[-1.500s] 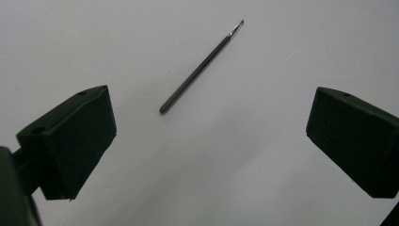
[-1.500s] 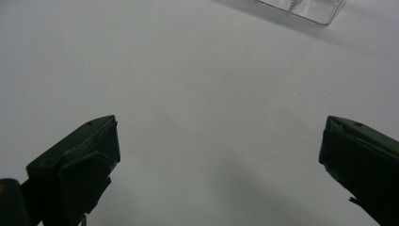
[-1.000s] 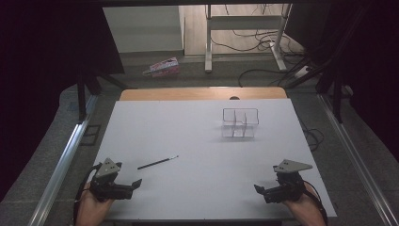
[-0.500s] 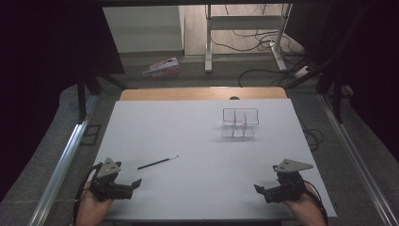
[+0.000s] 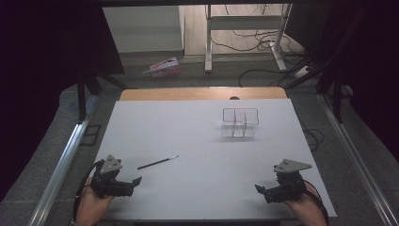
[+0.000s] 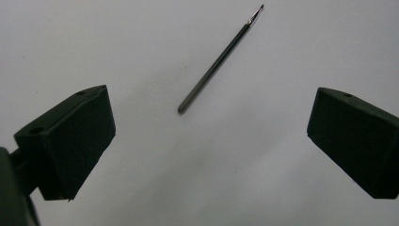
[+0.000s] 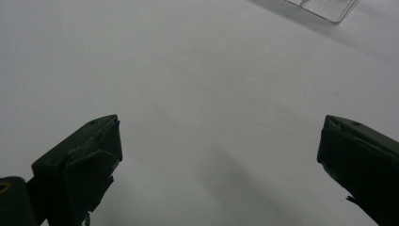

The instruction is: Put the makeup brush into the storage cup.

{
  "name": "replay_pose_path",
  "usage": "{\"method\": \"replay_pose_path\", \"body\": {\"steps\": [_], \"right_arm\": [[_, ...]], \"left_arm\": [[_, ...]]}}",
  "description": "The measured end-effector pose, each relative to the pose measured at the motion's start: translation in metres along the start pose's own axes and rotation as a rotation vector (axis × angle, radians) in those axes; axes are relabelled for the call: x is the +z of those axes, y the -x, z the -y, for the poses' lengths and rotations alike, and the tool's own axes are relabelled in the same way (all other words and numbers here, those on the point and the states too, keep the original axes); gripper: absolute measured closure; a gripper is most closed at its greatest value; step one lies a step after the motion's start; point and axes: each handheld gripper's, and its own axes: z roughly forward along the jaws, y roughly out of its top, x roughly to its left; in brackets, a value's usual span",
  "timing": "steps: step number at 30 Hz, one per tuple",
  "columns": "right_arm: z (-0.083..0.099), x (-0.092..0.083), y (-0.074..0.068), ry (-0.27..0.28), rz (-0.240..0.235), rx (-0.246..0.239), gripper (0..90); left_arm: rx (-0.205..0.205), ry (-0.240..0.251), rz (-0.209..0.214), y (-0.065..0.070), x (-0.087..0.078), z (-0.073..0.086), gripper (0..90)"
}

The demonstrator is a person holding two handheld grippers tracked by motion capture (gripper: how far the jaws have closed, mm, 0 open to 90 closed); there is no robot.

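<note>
There's the thin dark brush (image 5: pixel 157 163) lying flat on the white table (image 5: pixel 197 141), well short of the clear divided box (image 5: pixel 240 123) and off toward the person's left of it. Its long axis runs on a slant: the blunt handle end points down toward the left gripper (image 5: pixel 134 182), the fine tip points up and away, roughly toward the box.

From the left gripper view the brush (image 6: pixel 217 61) sits just ahead of the jaws, between their lines but beyond the tips, touching neither. Those jaws are spread wide, nothing in them.

The left one is clearly nearer; the right gripper (image 5: pixel 261 190) hangs well apart from the brush, below the box on its far side, jaws likewise wide and empty, with a corner of the box (image 7: pixel 324 8) at the top of its view.

I'd say the pick wants a short push forward and a turn of the hand, so the jaws close across the handle rather than along it.
</note>
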Motion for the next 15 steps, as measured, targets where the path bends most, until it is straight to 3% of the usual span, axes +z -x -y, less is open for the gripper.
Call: {"method": "replay_pose_path", "body": {"steps": [8, 15], "right_arm": [[-0.0018, -0.0006, -0.0049, -0.002, 0.006, -0.036, 0.7], [-0.0022, -0.0023, -0.0041, 0.012, 0.005, -0.038, 0.1]], "left_arm": [[0.026, -0.041, -0.008, -0.0013, 0.0002, -0.0021, 1.9], [0.043, -0.049, -0.005, -0.0009, 0.0000, -0.0069, 1.9]]}}
